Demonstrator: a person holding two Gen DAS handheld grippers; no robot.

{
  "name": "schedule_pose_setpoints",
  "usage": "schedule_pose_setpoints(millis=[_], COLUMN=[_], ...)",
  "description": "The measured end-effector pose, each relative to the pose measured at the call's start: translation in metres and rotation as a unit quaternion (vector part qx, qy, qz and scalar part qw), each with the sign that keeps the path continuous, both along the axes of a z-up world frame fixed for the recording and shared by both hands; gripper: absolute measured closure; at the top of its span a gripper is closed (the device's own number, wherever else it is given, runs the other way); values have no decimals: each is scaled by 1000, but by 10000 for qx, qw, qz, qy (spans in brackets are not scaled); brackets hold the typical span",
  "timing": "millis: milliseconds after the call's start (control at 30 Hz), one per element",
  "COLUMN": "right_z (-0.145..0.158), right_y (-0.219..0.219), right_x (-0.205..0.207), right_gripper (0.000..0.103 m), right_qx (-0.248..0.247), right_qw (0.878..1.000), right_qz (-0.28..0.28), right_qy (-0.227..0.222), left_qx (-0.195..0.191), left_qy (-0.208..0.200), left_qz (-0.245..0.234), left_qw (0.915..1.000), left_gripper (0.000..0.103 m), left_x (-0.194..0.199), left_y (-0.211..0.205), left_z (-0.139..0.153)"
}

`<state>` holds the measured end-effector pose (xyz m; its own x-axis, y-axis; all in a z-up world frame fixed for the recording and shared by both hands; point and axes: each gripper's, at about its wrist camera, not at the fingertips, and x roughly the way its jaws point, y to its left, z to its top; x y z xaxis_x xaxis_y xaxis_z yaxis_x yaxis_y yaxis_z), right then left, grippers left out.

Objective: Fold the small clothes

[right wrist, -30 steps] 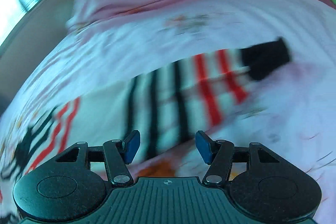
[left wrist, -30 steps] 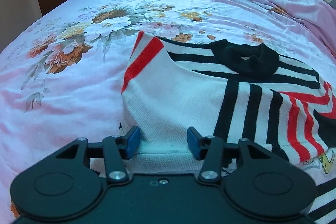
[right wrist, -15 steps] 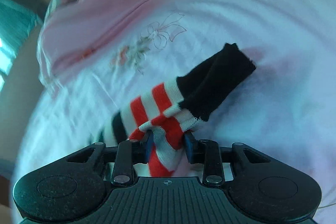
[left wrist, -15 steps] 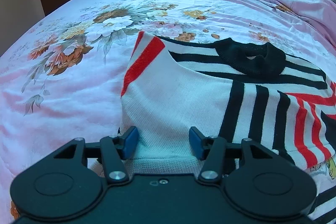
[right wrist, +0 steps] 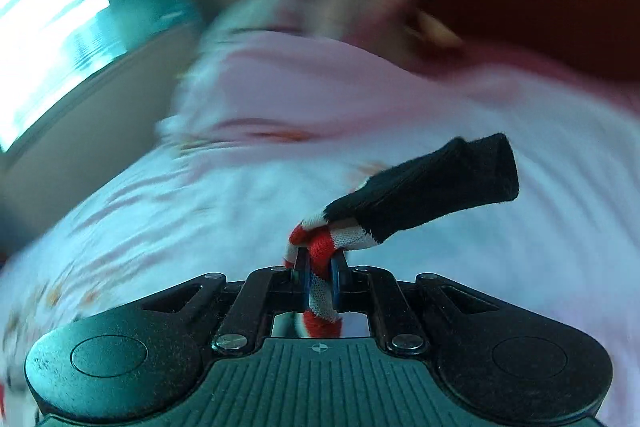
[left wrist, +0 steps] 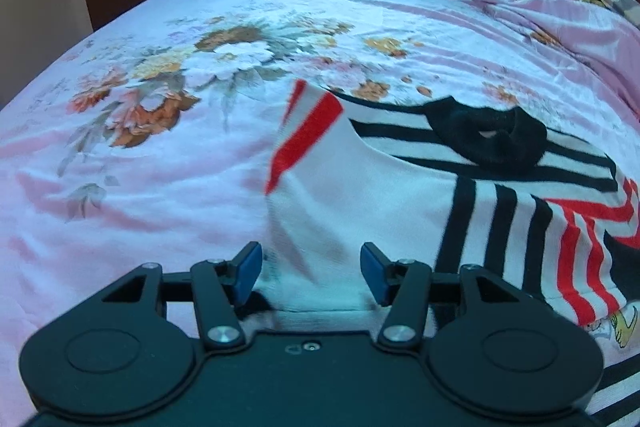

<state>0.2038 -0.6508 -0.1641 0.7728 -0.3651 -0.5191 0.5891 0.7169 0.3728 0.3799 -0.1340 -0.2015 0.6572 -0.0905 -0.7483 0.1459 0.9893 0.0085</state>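
Flowered bedsheet (left wrist: pixel 168 163) is seen in the left view, with the striped sweater (left wrist: pixel 400 195) laid flat near the left gripper (left wrist: pixel 310 273), whose jaws are held half open, gripping nothing. In the right view, the sleeve (right wrist: pixel 420 187) is pinched tight by the right gripper (right wrist: pixel 320 267), just closed, above the sheet.

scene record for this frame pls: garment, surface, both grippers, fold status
garment: striped sweater, black collar, partly folded
surface: floral bedsheet
left gripper: open, jaws either side of the sweater's white hem, pads not pressing
right gripper: jaws have just been closing; shut on the sleeve, black cuff sticking out ahead, lifted off the sheet
fold status: sleeve fold not yet laid down
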Motion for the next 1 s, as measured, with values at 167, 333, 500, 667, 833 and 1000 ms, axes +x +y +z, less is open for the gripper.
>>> schedule_pose_setpoints(millis=[167, 333, 500, 667, 833, 1000], right_z=[41, 24, -38, -50, -22, -10], right_y=[117, 243, 324, 325, 301, 270], right_x=[50, 87, 113, 109, 90, 71], right_gripper=[94, 94, 93, 48, 47, 47], right_qx=[-922, -1186, -1074, -765, -658, -584], right_qw=[9829, 9474, 9119, 9106, 9186, 9366], right_qz=[1586, 2972, 3853, 3959, 3869, 3444], right_qy=[-155, 0, 916, 903, 464, 271], left_qx=[-104, -145, -214, -501, -1026, -1605], left_qy=[4, 22, 74, 152, 337, 969], left_qz=[122, 163, 189, 100, -33, -108], left_qw=[9999, 9998, 9996, 9986, 9941, 9822], left_gripper=[51, 51, 50, 38, 23, 40], left_x=[0, -3, -4, -4, -4, 6], left_y=[18, 31, 40, 41, 33, 26], left_z=[6, 9, 6, 6, 14, 4])
